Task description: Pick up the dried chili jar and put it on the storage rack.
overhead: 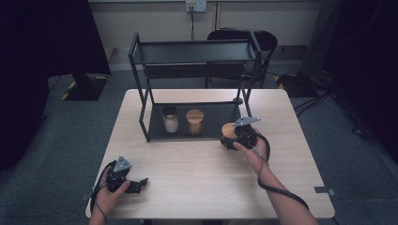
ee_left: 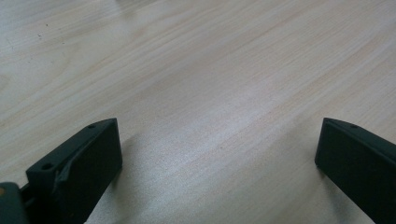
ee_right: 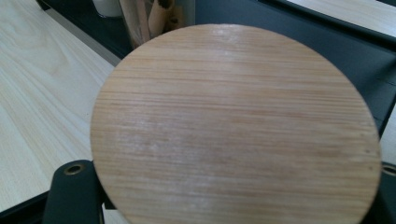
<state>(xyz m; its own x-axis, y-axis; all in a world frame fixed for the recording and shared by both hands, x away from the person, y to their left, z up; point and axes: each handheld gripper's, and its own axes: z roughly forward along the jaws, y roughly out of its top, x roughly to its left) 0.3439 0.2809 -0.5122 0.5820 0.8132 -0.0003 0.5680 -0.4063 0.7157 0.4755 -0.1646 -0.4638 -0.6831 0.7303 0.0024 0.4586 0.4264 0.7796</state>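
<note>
Right gripper view: wooden lid hides right claw tips.

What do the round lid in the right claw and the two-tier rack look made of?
Round lid: likely bamboo or wood, smooth with a slight sheen; fine parallel grain lines run across it. Rack: apparently metal in matte black; thin straight bars and flat, dull trays.

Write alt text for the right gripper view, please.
A round wooden lid sits between the right claw's black jaws, close to the camera. Behind it are a black shelf tray, a jar of brown sticks and the pale wooden table.
</note>
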